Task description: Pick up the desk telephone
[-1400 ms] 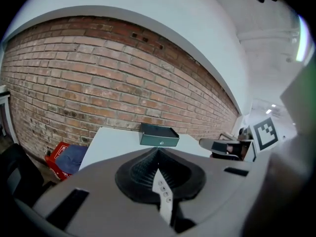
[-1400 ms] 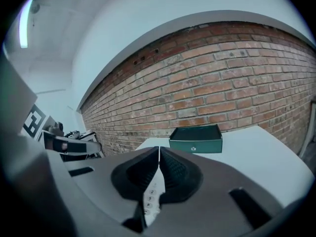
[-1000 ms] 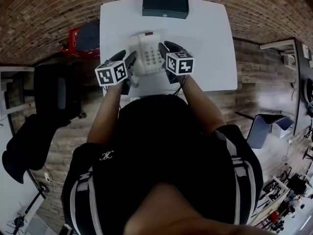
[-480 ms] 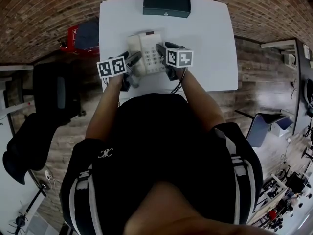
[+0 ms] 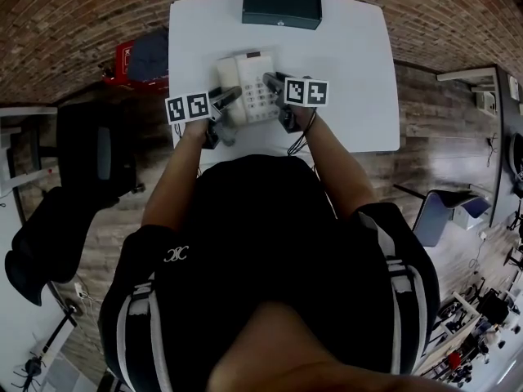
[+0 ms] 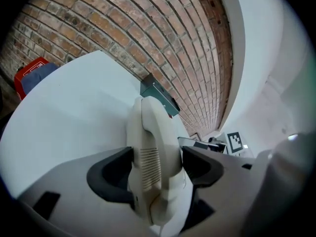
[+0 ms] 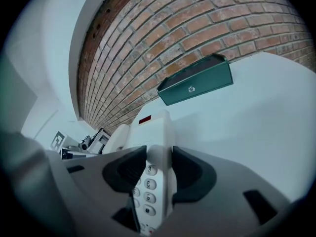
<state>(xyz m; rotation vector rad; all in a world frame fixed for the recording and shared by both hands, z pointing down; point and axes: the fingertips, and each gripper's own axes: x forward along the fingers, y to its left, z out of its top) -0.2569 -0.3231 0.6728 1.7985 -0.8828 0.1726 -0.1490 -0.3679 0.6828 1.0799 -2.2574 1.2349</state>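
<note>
A cream desk telephone (image 5: pixel 249 84) with handset and keypad lies on the white table (image 5: pixel 351 64). My left gripper (image 5: pixel 227 104) sits at its left side. In the left gripper view the handset (image 6: pixel 150 147) stands between the wide-spread jaws of that gripper (image 6: pixel 155 167), with the dark pads close beside it. My right gripper (image 5: pixel 274 95) is at the phone's right side. Its jaws (image 7: pixel 159 169) are closing around the keypad edge of the phone (image 7: pixel 155 132), and I see no firm press.
A dark green metal box (image 5: pixel 281 5) stands at the table's far edge, against the brick wall. A red object (image 5: pixel 127 60) lies on the floor to the left, with a black chair (image 5: pixel 94 158) nearer. The phone cord (image 5: pixel 298 141) hangs off the near edge.
Both grippers have sunk toward the table at the phone's two sides, and their marker cubes look smaller. The phone has stayed in the same spot.
</note>
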